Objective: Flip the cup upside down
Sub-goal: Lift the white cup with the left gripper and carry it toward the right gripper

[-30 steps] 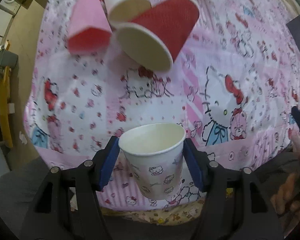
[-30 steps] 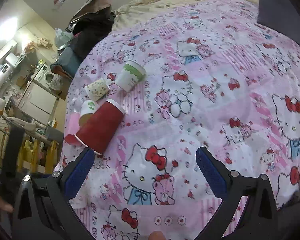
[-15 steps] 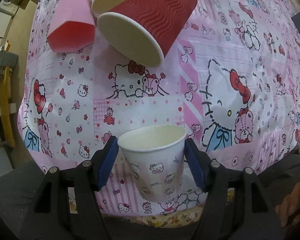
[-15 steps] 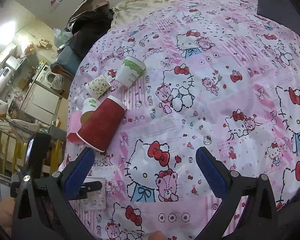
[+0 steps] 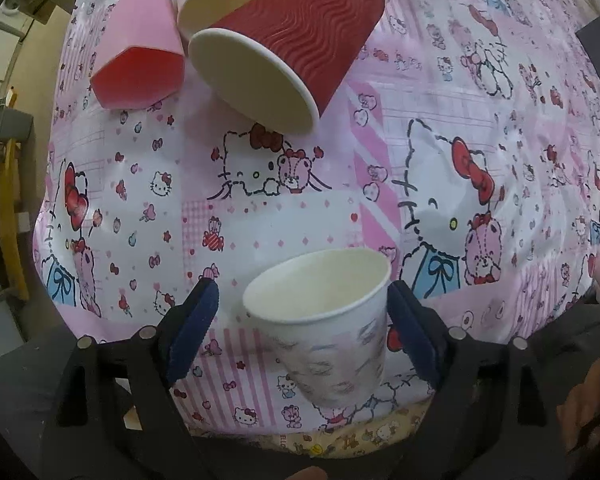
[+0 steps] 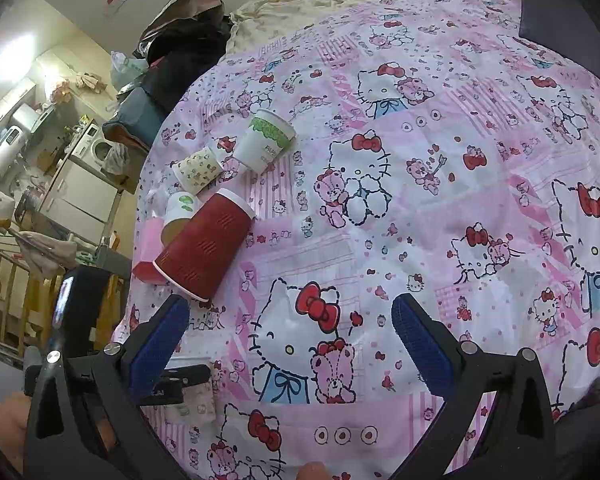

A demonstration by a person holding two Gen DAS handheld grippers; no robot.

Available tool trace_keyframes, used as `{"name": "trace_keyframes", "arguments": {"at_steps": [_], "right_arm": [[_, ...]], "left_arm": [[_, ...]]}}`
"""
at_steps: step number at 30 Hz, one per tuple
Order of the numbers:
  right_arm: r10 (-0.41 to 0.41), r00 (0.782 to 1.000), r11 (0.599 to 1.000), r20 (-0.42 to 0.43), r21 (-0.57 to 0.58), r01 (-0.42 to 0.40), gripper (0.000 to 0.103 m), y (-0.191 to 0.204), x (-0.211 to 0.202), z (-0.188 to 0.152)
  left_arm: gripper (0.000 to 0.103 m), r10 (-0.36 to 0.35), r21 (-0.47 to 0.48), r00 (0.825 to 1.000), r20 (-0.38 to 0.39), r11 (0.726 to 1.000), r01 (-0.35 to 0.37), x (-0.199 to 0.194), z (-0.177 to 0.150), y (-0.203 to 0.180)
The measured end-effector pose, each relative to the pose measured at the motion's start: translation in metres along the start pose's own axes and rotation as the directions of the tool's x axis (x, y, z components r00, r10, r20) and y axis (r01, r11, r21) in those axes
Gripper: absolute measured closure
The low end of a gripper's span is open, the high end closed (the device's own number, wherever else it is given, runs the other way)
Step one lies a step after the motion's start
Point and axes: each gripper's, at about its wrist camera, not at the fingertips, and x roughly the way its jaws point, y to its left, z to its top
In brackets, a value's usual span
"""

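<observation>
Pink cartoon bedsheet (image 5: 300,216) covers the bed; at its near edge the printed cup (image 5: 332,344) sits mouth-up, tilted against one pad of the left gripper (image 5: 300,328), jaws spread, likely released; right gripper (image 6: 288,344) jaws wide, empty

Light: soft, even indoor light on the bedsheet (image 6: 420,208); no hard shadows.
Brightest spot: a blown-out glare patch on the wall (image 6: 16,56), upper left in the right wrist view.
Blur: the print on the paper cup (image 5: 332,344) is smeared; its rim is sharper.
Sharpness: the red cup (image 5: 296,48) and sheet pattern read clearly.
Edges: strong fisheye bending; dark corners ring both views.
</observation>
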Motion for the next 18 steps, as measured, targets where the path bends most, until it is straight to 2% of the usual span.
{"name": "trace_keyframes", "arguments": {"at_steps": [18], "right_arm": [[0.001, 1.0, 1.0, 0.0, -0.016, -0.001, 0.0, 0.002, -0.001, 0.001]], "left_arm": [[0.019, -0.021, 0.027, 0.999, 0.034, 0.999, 0.02, -0.024, -0.006, -0.01]]}}
